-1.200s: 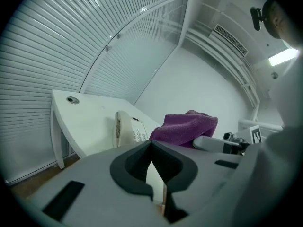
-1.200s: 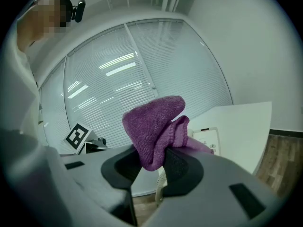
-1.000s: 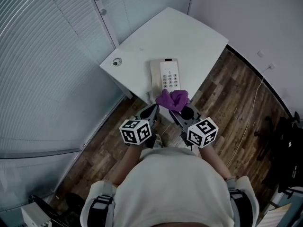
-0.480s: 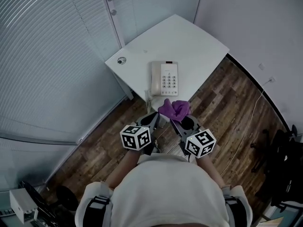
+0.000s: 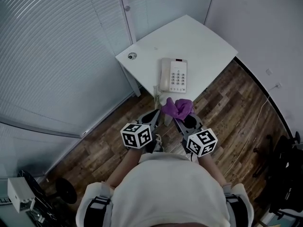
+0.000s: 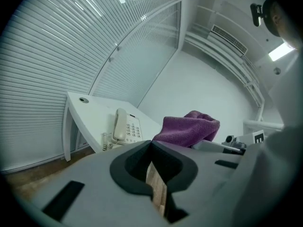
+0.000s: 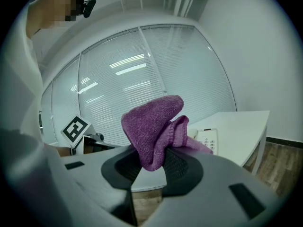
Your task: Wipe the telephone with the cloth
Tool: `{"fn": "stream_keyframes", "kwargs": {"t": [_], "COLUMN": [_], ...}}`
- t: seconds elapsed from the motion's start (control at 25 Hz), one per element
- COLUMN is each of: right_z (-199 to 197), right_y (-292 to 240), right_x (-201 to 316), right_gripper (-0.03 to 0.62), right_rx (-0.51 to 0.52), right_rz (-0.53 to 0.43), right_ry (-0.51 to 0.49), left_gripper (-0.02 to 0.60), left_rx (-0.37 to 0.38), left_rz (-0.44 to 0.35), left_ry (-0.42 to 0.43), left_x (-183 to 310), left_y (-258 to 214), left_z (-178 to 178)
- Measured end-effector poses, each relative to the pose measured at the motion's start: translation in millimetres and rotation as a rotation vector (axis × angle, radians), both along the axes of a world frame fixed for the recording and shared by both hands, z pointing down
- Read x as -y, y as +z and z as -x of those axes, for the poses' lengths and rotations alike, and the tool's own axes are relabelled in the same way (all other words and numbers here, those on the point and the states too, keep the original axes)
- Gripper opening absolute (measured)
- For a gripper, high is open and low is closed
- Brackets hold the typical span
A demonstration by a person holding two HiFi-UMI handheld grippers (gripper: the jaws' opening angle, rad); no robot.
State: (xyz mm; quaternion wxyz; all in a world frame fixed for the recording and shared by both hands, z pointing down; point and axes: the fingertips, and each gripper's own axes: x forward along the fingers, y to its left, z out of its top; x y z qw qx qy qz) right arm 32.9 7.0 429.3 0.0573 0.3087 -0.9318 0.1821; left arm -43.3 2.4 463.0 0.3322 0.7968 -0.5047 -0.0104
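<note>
The left gripper [image 6: 152, 144] was pressed together on nothing. Beside it, the right gripper [image 7: 152, 161] pinched a fold of the purple cloth [image 7: 152, 122], which looked soft, light and floppy. The telephone [image 5: 173, 75] sat untouched near the white table's [image 5: 203, 37] front edge. It looked like light plastic and would probably slide unless its body was steadied.

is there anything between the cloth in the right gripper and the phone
Nothing visible stands between them. The right gripper is shut on the purple cloth near the edge of the table, and the telephone lies just beyond that edge with bare tabletop around it.
</note>
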Motion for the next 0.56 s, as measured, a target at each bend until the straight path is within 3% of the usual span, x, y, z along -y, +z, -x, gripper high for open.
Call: {"fn": "stream_keyframes", "kwargs": {"t": [0.56], "right_z": [9.4], "right_y": [-7.4], "right_x": [5.5], "right_gripper": [0.120], "right_rx": [0.001], "right_rz": [-0.024], "right_ry": [-0.009], "left_gripper": [0.020], "left_rx": [-0.006], "left_rz": [-0.014], "left_ry": [-0.028], "left_x": [-0.4], "left_y": [1.0], "left_z": [10.9]}}
